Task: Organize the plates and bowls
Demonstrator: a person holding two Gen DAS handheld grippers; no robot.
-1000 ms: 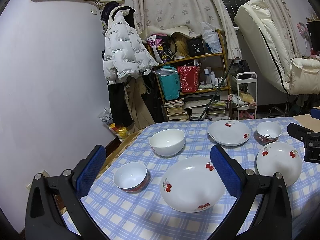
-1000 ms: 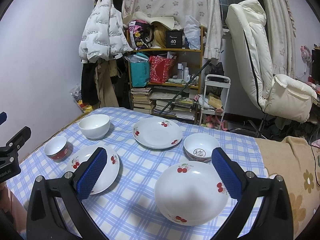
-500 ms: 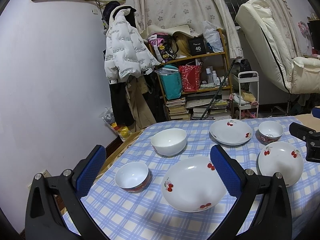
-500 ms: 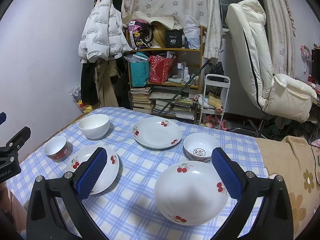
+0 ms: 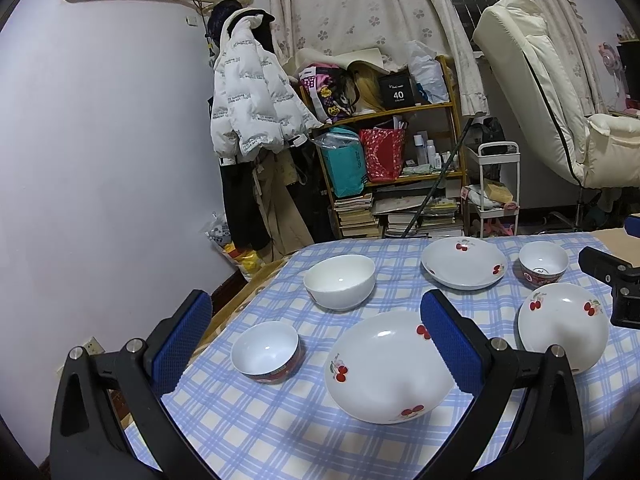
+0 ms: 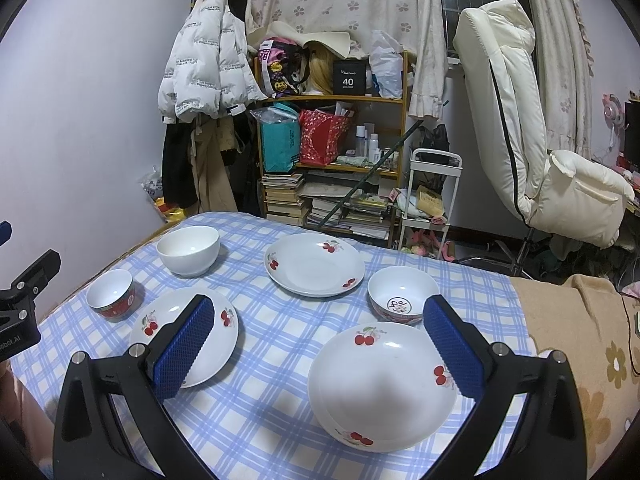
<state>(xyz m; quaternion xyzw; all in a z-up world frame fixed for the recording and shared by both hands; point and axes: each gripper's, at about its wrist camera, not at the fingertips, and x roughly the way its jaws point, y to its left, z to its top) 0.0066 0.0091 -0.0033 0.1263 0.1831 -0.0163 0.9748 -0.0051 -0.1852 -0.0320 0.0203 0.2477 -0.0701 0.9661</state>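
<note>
Plates and bowls sit apart from one another on the checked cloth [image 6: 276,344] of the desk, none stacked. In the right wrist view, a cherry plate [image 6: 382,382] lies nearest, between the fingers of the right tool [image 6: 318,354], whose jaws stand wide and hold nothing. Just beyond that plate, close to its far rim but not touching, is a red-sided bowl [image 6: 402,296]. A second plate [image 6: 314,264] lies farther back at centre, with bare cloth all round it. A third plate [image 6: 216,320] sits near left, partly behind the tool's left pad. Left of it, a small red bowl [image 6: 112,294] stands close to the desk's left edge, and a plain white bowl [image 6: 188,250] sits behind it near the far left corner. A tan blanket [image 6: 576,344] covers the surface to the right of the cloth.

In the left wrist view, the left tool [image 5: 316,340] hangs above the desk's near left part, jaws wide and empty. The small red bowl [image 5: 266,352] and the near left plate [image 5: 384,368] lie between its fingers, a strip of open cloth between them. The white bowl [image 5: 340,286] stands beyond them, well apart. The right tool's black body [image 5: 616,288] shows at the right edge, beside the near right plate [image 5: 564,326].
</note>
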